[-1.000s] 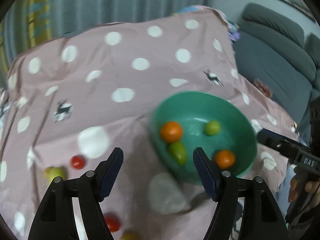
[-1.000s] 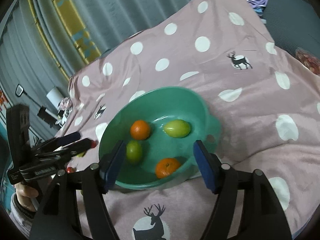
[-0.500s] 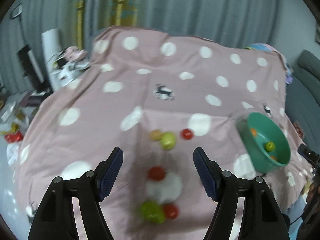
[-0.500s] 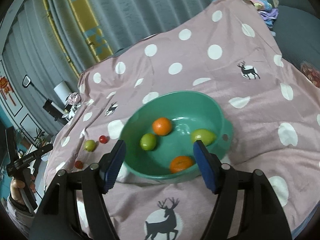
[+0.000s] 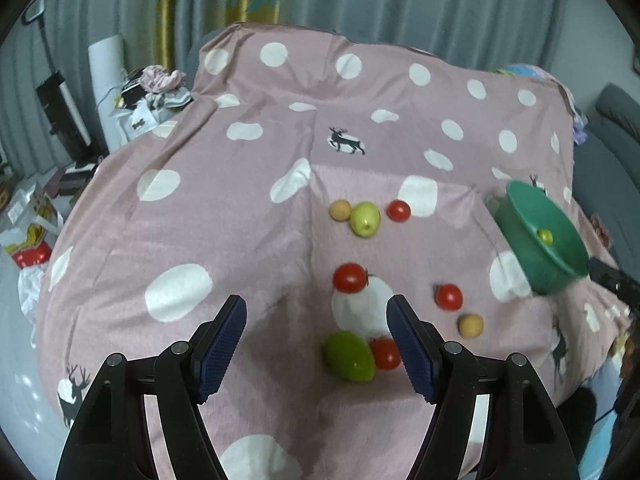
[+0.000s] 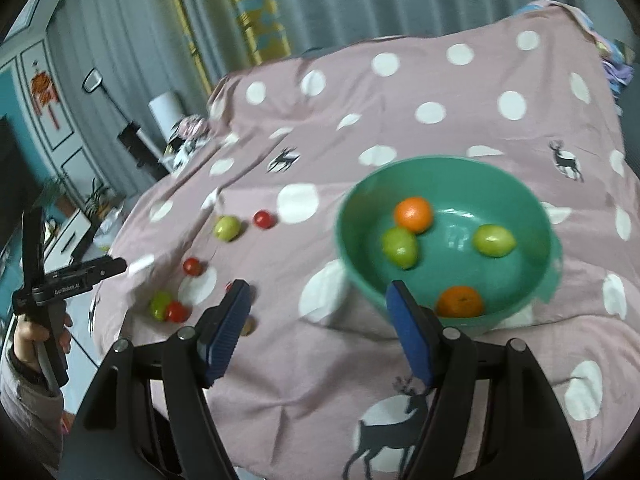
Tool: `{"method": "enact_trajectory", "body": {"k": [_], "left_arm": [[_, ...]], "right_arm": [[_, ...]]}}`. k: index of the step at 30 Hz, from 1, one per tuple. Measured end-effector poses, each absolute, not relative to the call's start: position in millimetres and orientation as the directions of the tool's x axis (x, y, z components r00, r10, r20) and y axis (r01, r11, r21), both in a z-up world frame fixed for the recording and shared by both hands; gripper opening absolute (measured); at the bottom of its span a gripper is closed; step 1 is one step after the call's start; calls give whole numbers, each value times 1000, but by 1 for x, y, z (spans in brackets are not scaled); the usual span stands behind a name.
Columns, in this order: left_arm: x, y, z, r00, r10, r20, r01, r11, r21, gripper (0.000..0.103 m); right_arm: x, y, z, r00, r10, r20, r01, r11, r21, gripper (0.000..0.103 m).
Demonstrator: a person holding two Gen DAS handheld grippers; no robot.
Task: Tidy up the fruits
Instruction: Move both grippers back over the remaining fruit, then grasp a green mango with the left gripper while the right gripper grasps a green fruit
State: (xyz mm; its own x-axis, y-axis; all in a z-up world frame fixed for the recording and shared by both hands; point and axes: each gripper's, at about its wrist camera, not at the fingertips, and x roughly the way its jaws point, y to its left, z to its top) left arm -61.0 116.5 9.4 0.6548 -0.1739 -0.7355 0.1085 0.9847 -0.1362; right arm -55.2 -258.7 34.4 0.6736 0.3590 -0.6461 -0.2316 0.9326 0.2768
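Left gripper [image 5: 316,344]: jaws stand wide, nothing between the pads. Right gripper [image 6: 318,328]: likewise wide and empty, aimed at the near rim of the green bowl [image 6: 548,248].

Nearest your left gripper, low centre of the left wrist view, a green mango-shaped fruit [image 5: 349,356] lies touching a red tomato [image 5: 385,353]. Just beyond, a second tomato [image 5: 350,277] sits at centre frame. To the right lie a third tomato [image 5: 449,297] and a small tan fruit [image 5: 470,325]. Farther up, a green apple [image 5: 365,219] touches another tan fruit [image 5: 340,211], with a fourth tomato [image 5: 398,211] just beside.

The bowl, right of centre in the right wrist view, already holds 2 oranges and 2 green fruits. All rests on the pink spotted cloth [image 5: 240,208].

Recommendation: take the green fruit first. It touches the tomato, so set your pads across its narrow axis and come down from above, or you will likely roll the tomato away. The cloth is soft and creased; close gently. The right view is blurred at its left, so the loose fruit count there is uncertain.
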Motion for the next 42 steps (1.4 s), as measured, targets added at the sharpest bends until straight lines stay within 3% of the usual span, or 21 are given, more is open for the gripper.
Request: {"method": "enact_trajectory", "body": {"k": [7, 12, 15, 29, 31, 42], "left_arm": [[-65, 110, -11, 618, -190, -763, 154, 981, -119, 72], [-68, 93, -15, 573, -268, -774, 242, 958, -153, 57], [-67, 80, -19, 534, -292, -793, 288, 945, -154, 53], [-37, 78, -40, 442, -194, -876, 284, 956, -69, 42], [-32, 80, -44, 431, -197, -880, 272, 959, -81, 35], [-24, 68, -60, 430, -201, -880, 277, 957, -82, 34]], "right_arm": [[-50, -238, 28, 636, 376, -674, -264, 927, 267, 71], [-48, -229, 22, 620, 380, -687, -271, 925, 267, 71], [-47, -226, 18, 612, 384, -692, -271, 923, 272, 71], [-39, -228, 3, 585, 423, -692, -274, 906, 322, 71], [-38, -229, 1, 582, 427, -692, -272, 904, 329, 71], [-31, -220, -1, 562, 426, -709, -284, 904, 318, 71]]}}
